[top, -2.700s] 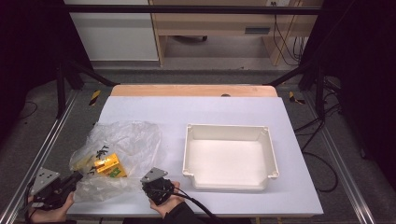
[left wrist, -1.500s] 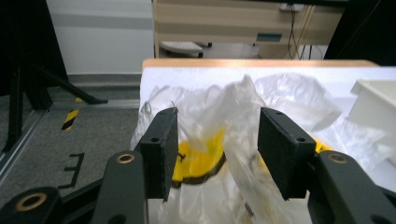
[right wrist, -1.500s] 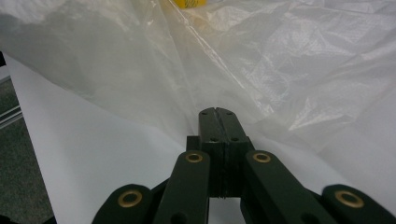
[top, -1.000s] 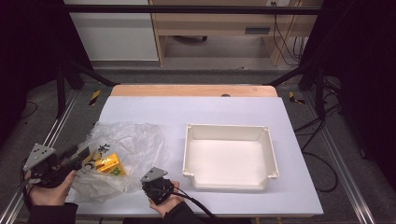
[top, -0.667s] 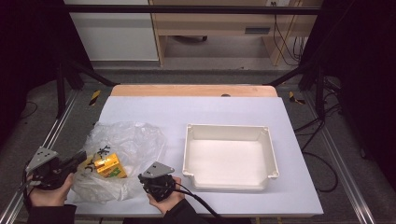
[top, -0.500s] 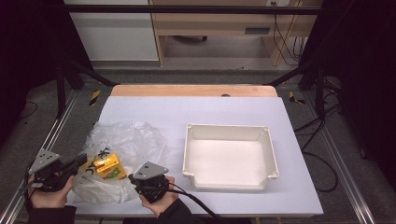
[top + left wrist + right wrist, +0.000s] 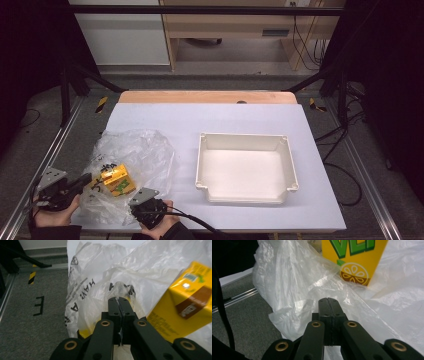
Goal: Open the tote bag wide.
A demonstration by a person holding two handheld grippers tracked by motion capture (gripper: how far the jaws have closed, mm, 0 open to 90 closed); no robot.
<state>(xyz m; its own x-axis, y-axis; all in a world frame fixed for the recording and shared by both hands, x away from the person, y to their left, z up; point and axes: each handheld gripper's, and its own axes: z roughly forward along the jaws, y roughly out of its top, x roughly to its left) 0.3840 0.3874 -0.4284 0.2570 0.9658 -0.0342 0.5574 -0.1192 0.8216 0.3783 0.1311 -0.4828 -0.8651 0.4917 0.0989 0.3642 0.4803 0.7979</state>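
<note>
the thin plastic bag point(image 7: 131, 159) with a yellow carton point(image 7: 118, 180) lies at the table's left front. the left gripper point(image 7: 119, 305) clamps a fold of film; the right gripper point(image 7: 328, 305) has its jaws together, on film or not i cannot tell. the bag seems soft, light and slippery, so hold it at its edge.

Grey carpet floor point(image 7: 75, 145), wooden desk point(image 7: 240, 25) behind

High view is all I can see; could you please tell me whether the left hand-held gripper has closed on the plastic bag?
Observer: Yes. The left gripper view shows the left hand-held gripper with its jaws shut and a sliver of the plastic bag pinched between them.
Operator: Thank you. And the right hand-held gripper?
Observer: Its jaws are shut at the bag's crumpled edge. I cannot tell whether any film is caught between them.
</note>
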